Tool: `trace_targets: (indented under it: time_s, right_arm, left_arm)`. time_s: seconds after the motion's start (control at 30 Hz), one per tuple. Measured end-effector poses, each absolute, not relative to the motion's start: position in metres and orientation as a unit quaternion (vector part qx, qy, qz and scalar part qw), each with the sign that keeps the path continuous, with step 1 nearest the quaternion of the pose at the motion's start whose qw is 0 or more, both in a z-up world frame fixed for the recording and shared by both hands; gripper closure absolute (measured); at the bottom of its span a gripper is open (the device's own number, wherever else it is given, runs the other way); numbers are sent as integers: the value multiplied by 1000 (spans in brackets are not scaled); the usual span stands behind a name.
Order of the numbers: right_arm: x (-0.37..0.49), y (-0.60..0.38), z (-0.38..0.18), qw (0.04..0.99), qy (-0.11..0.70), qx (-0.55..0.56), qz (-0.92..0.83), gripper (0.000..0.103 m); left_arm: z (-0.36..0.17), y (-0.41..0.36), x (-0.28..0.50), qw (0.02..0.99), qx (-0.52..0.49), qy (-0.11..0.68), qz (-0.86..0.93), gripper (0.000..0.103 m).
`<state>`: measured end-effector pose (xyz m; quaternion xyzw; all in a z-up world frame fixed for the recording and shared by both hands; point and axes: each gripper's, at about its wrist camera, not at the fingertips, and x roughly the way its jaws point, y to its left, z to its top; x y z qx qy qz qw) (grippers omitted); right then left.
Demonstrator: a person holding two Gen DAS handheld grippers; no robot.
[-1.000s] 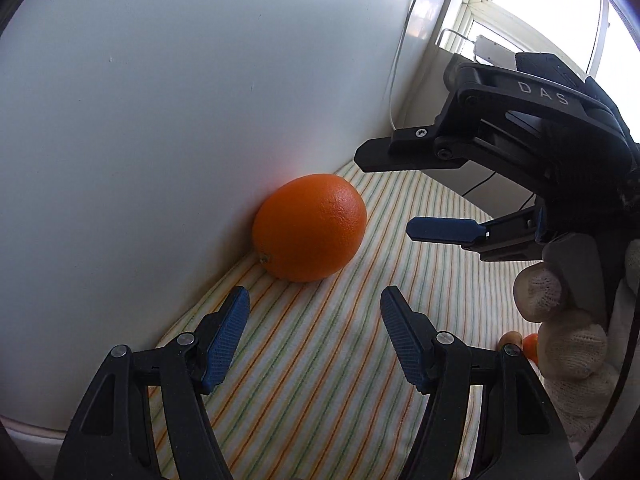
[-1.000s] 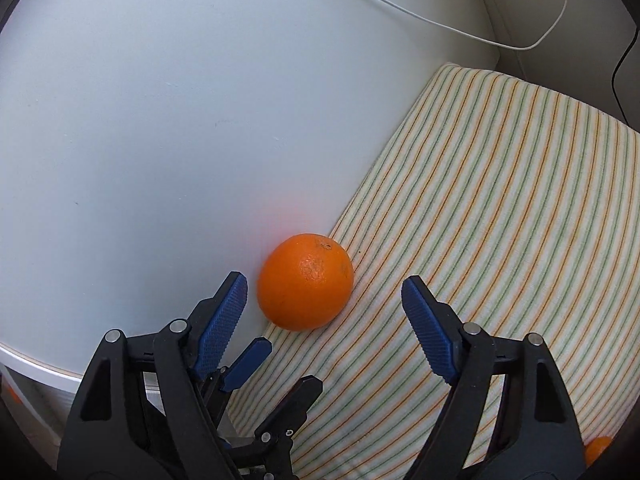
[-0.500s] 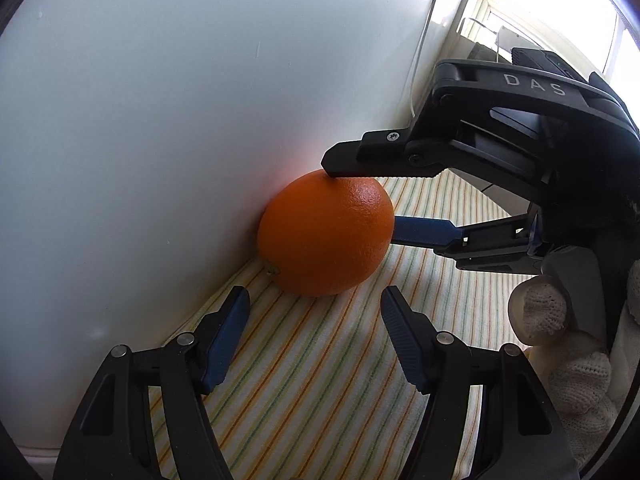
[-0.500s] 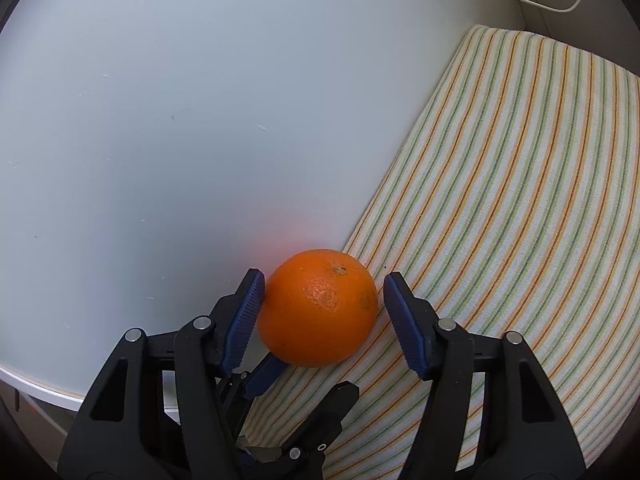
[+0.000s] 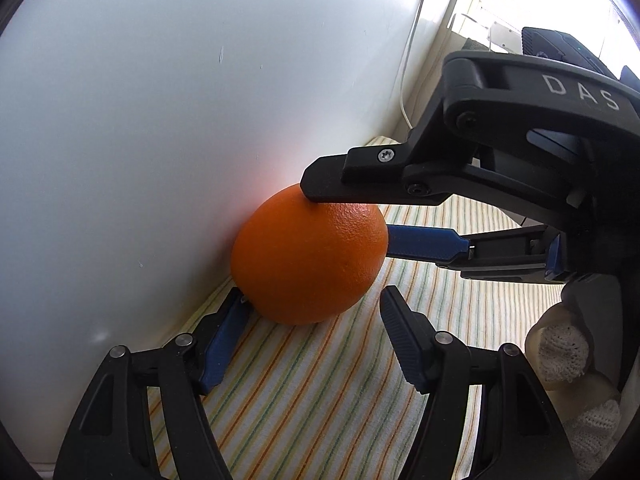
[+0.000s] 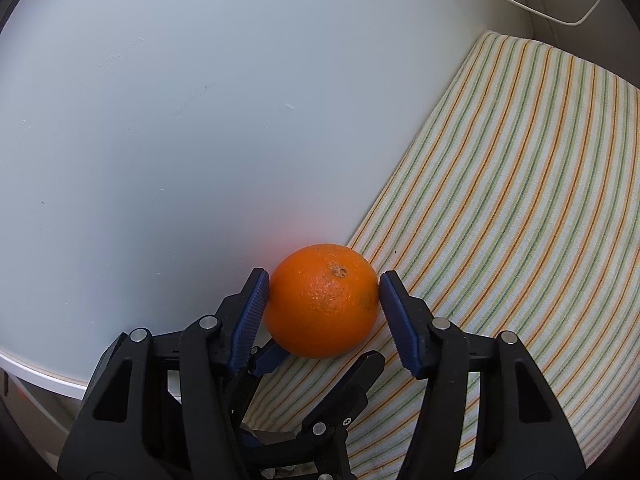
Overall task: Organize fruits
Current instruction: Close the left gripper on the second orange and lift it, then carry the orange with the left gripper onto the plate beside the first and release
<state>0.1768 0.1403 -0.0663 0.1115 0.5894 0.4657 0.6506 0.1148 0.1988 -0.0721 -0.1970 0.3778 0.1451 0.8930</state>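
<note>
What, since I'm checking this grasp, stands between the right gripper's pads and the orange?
Nothing visible. The right gripper has just been closing its jaws, and both pads meet the orange on opposite sides. The white panel stands close behind one pad but does not come between.

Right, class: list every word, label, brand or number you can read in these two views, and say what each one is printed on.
"DAS": pale raised letters on the black body of the right hand-held gripper, seen in the left wrist view.
No other text: the orange, striped cloth and white panel carry none, and the right wrist view shows none.
</note>
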Motion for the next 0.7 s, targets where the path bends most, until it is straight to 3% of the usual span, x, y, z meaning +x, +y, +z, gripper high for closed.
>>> trace_targets:
  time_s: [0.7]
  right_arm:
    - [162,53,-22,681,543,145,470,43]
  left_arm:
    - [-25,124,89,926,-151,330,99,36]
